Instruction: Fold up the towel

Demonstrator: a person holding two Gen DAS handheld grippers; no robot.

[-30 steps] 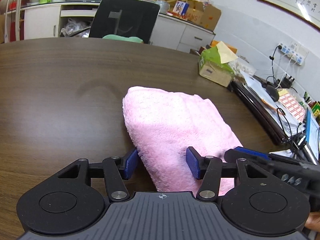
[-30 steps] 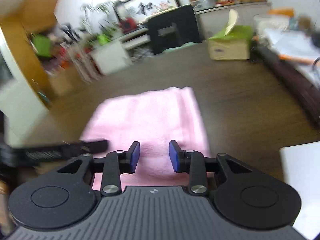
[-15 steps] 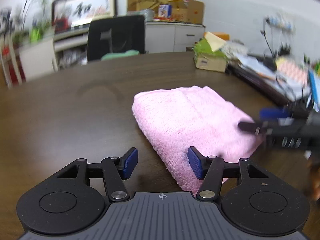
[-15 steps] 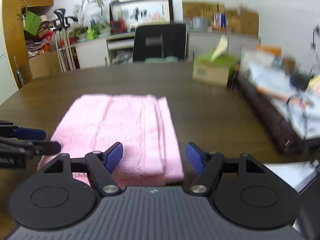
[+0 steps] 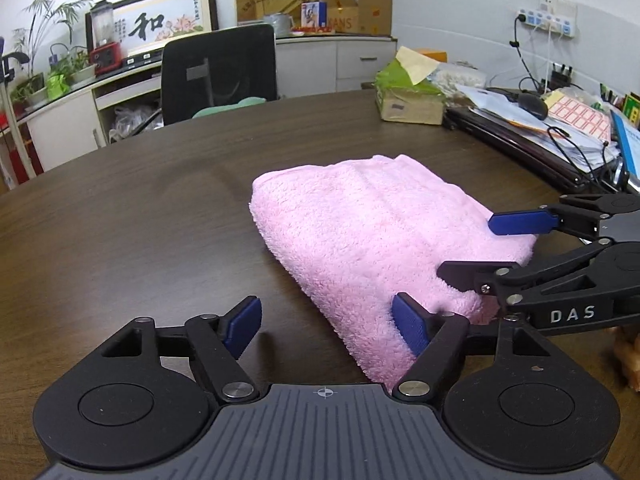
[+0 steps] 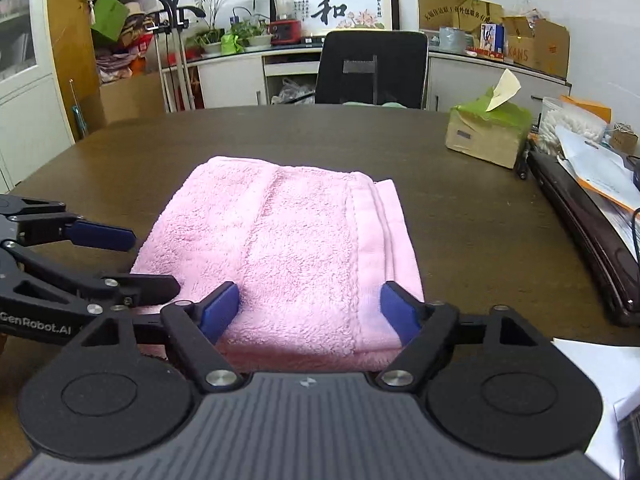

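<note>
- Left tongs [image 5: 327,330], black two-finger with blue pads: jaws apart and opening. The near left corner of the towel lies partly between them; the right pad [image 5: 412,330] sits against or just over the pile, the left pad stands clear above the bare table. Nothing is pinched.
- Pink terry-cloth towel, folded into a thick rectangular bundle [image 6: 280,240]: lies flat on the near middle of the dark brown wooden table [image 5: 120,220]. Several layers show stacked along its right edge, with a smooth hemmed band running near to far; the left edge is a rounded fold. The layers are roughly but not exactly aligned, one lower layer peeking out at the far right corner.
- Right tongs [image 6: 310,312], same make: jaws wide and opening, straddling the near edge of the bundle, pads not pressing on the cloth.
- Far right, apart from the towel: a cardboard tissue box with green top [image 6: 486,136] and a clutter of papers and cables.
- Progress, as a judgement: folding looks finished or all but finished, with the bundle compact and both tongs letting go. What is left, at most, is squaring the offset right edge or one further halving if a smaller packet is wanted.
</note>
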